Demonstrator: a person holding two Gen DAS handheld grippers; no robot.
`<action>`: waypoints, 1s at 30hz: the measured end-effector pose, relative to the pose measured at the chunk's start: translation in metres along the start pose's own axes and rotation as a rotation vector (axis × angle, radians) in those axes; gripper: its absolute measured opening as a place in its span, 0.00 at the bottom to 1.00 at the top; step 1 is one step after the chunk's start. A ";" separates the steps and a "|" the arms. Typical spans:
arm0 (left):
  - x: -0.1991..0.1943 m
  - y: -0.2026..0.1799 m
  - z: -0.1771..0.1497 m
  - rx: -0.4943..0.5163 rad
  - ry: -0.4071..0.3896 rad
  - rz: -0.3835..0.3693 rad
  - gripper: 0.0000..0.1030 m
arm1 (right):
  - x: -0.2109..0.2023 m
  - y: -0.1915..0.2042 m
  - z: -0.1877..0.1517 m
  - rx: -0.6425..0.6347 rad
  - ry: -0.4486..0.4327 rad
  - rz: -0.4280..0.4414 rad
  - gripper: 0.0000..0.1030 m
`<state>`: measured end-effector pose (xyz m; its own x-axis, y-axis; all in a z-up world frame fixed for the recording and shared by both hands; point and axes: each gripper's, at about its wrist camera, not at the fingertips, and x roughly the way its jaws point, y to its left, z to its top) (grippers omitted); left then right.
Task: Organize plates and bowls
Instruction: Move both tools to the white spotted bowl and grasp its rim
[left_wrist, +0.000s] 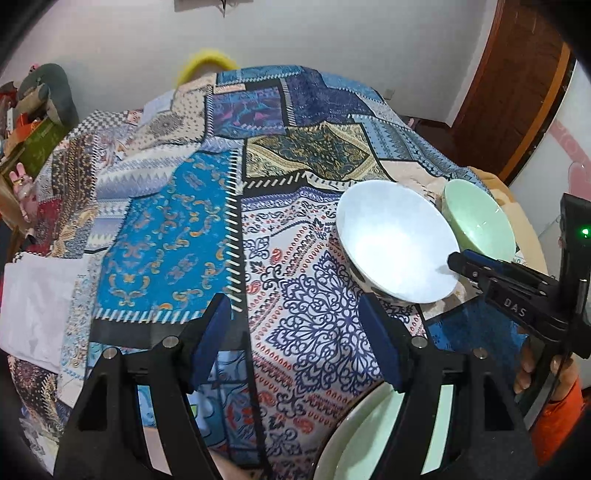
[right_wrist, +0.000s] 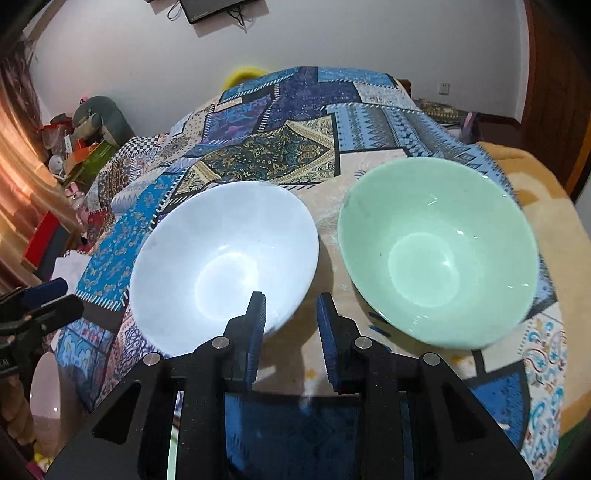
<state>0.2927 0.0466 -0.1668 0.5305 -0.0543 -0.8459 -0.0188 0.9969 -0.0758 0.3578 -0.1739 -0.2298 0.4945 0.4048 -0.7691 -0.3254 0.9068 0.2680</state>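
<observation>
A round glossy white bowl (right_wrist: 223, 266) sits beside a round pale mint-green bowl (right_wrist: 437, 251) on a patchwork cloth (left_wrist: 177, 236) of blue, navy, cream and gold paisley and lace prints. Both black grippers carry 2 dark blue finger pads (right_wrist: 256, 332).

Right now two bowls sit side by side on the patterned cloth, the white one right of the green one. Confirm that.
Not quite: the white bowl sits left of the green bowl, as the right wrist view shows. Both do sit side by side on the patterned cloth.
</observation>
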 end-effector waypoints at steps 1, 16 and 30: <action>0.004 -0.001 0.001 0.005 0.003 0.000 0.69 | 0.001 0.001 0.001 -0.003 0.005 0.002 0.25; 0.043 -0.011 0.021 0.016 0.040 0.005 0.69 | 0.018 0.006 0.006 -0.097 0.044 0.075 0.25; 0.081 -0.027 0.027 0.051 0.075 0.072 0.60 | 0.020 0.006 0.006 -0.105 0.069 0.160 0.25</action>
<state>0.3586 0.0169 -0.2191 0.4647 0.0159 -0.8853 -0.0107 0.9999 0.0123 0.3712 -0.1597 -0.2401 0.3742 0.5307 -0.7604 -0.4795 0.8127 0.3312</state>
